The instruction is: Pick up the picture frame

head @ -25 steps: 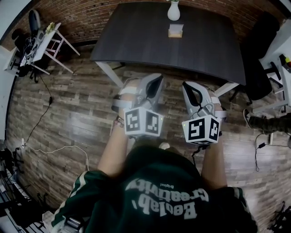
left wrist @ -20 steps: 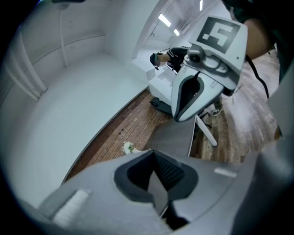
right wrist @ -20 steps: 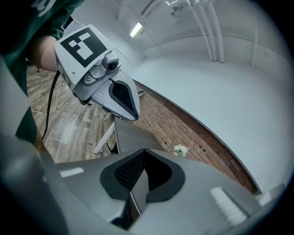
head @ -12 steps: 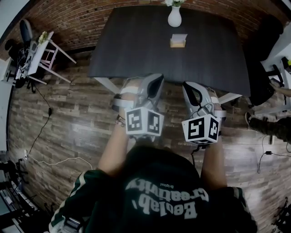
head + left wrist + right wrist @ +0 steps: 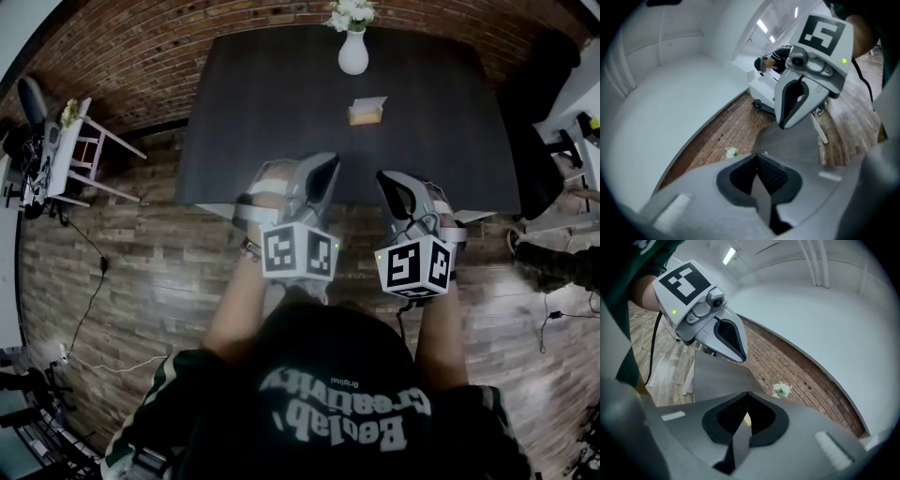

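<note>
Hovering: left gripper (image 5: 325, 169) and right gripper (image 5: 388, 182) side by side at the near edge of the table (image 5: 262, 112).
Jaws: both pairs together, nothing between.
Picture frame (image 5: 367, 111): seemingly upright, farther out, just before the vase (image 5: 353, 54) and well apart from both grippers.

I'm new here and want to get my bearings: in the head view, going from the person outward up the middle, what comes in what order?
Person's top → left gripper and right gripper, side by side → table → frame → vase → brick wall.
</note>
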The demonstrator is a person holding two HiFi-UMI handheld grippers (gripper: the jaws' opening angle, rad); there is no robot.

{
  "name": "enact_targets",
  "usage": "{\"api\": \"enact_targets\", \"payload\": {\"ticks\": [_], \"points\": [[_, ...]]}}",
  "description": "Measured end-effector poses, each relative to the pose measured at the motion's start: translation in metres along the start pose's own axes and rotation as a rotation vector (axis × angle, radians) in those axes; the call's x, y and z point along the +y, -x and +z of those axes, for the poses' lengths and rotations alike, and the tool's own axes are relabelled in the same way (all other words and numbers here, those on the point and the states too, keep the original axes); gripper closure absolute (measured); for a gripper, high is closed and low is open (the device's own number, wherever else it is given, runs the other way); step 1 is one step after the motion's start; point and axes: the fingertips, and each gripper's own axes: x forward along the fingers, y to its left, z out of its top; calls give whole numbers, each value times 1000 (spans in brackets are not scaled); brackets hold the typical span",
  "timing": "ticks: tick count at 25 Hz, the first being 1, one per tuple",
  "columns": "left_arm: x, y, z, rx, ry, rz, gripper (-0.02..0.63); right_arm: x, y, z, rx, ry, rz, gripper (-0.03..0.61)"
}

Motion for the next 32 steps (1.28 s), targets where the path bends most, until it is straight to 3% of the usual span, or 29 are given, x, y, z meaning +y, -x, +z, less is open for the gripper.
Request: {"api": "enact_targets", "payload": {"ticks": [17,24,32], "points": [[41,-88,-71,-49,20,-92,613,-31,-104,-9,130,-15,-11,574],[34,-126,-75,-52,46,-133,612,-43,-127,-42,163,-53,17,574],[29,-196,-84,15,59,-176,612,-69,-176,-97,175,-128,64,574]]}}
